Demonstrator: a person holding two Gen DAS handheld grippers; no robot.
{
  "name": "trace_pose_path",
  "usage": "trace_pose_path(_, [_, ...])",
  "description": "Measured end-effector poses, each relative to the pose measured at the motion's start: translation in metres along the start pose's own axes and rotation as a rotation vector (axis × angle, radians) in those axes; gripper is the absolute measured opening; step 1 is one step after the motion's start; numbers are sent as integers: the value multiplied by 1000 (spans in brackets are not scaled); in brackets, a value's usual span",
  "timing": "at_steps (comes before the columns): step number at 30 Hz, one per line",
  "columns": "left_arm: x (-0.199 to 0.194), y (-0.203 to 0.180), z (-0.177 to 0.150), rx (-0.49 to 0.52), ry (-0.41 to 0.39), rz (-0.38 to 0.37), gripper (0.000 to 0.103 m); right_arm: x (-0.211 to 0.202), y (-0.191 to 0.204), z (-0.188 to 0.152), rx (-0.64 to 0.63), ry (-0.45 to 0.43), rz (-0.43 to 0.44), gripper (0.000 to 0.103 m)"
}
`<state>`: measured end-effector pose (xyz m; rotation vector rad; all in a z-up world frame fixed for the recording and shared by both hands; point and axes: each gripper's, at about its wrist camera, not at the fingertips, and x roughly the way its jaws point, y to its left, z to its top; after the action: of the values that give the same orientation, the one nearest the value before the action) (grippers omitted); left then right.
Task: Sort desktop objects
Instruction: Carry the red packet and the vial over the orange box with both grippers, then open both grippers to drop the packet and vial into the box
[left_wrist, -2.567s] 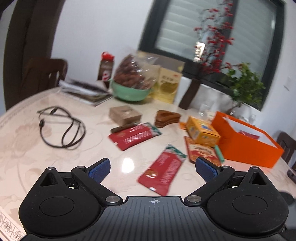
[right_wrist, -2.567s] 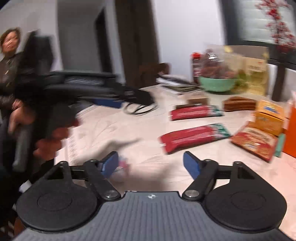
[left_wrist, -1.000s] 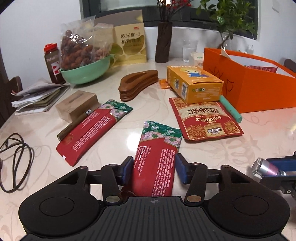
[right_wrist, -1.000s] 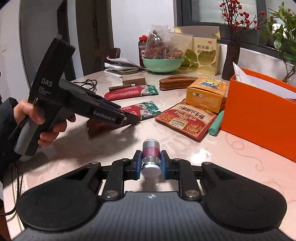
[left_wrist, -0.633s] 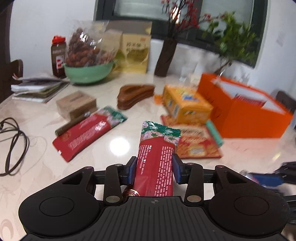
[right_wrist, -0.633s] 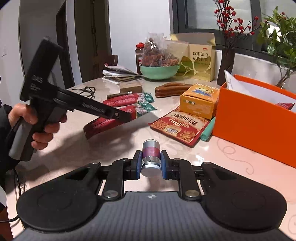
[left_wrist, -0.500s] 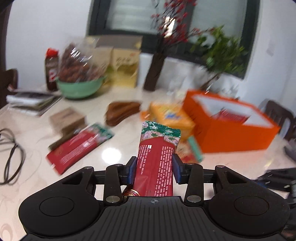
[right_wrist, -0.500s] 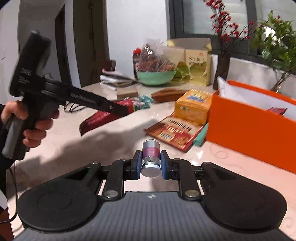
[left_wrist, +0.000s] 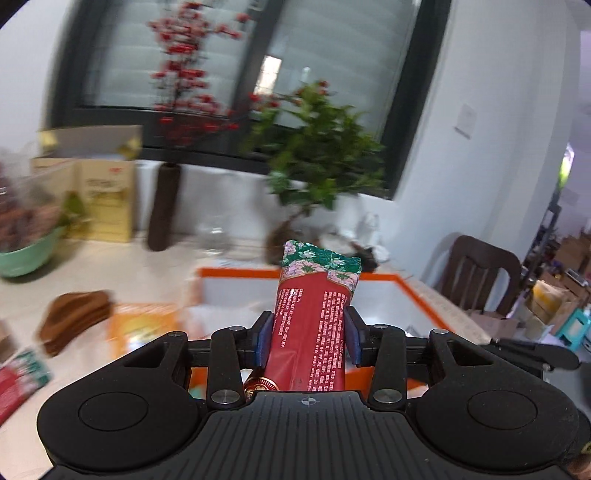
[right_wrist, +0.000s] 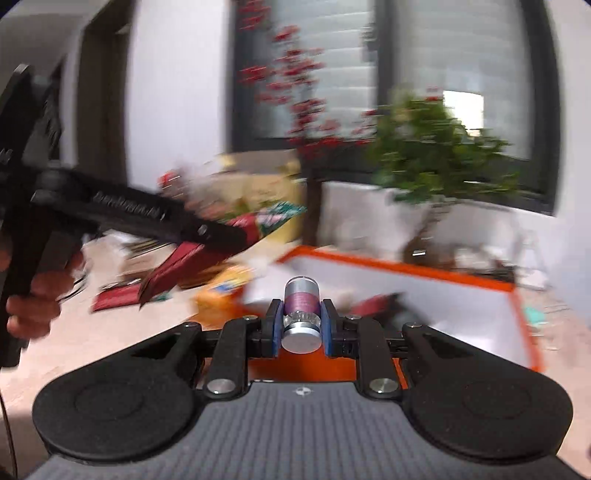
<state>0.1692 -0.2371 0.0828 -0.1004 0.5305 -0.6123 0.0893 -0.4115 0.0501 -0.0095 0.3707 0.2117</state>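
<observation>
My left gripper (left_wrist: 306, 334) is shut on a red snack packet (left_wrist: 314, 321) with a green floral end. It holds the packet in the air in front of the open orange box (left_wrist: 417, 295). My right gripper (right_wrist: 298, 325) is shut on a small silver and purple cylinder (right_wrist: 301, 301), held above the near wall of the orange box (right_wrist: 406, 267). In the right wrist view the left gripper (right_wrist: 236, 230) with its packet (right_wrist: 258, 223) is up at the left, near the box's left corner. Both views are blurred by motion.
A yellow-orange carton (left_wrist: 142, 325), a stack of brown wooden pieces (left_wrist: 74, 314), another red packet (left_wrist: 18, 384) and a green bowl (left_wrist: 26, 254) are on the table at the left. A vase (left_wrist: 162, 206) and potted plant (left_wrist: 317, 173) stand behind the box. A chair (left_wrist: 476, 273) is at the right.
Both grippers have risen and swung right toward the orange box, each keeping its load. The box now fills the middle of both views.
</observation>
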Motion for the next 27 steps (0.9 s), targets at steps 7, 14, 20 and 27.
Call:
trace_pose_path(7, [92,-49,10,-19,56,-56,39,28,-83,4,98,45,-148,24])
trace_pose_path(14, [153,-74,-3,-25,119,-73,39,48,-112,-13,113,106,-185,24])
trace_pose_path(20, [164,-75,-6,-6,109,-61,69,63,-121,-21,104,121,-208,27])
trace_pose_path(27, [136,-84,-9,76,-11,-100,103,54,-112,-20,94,56,-242,93])
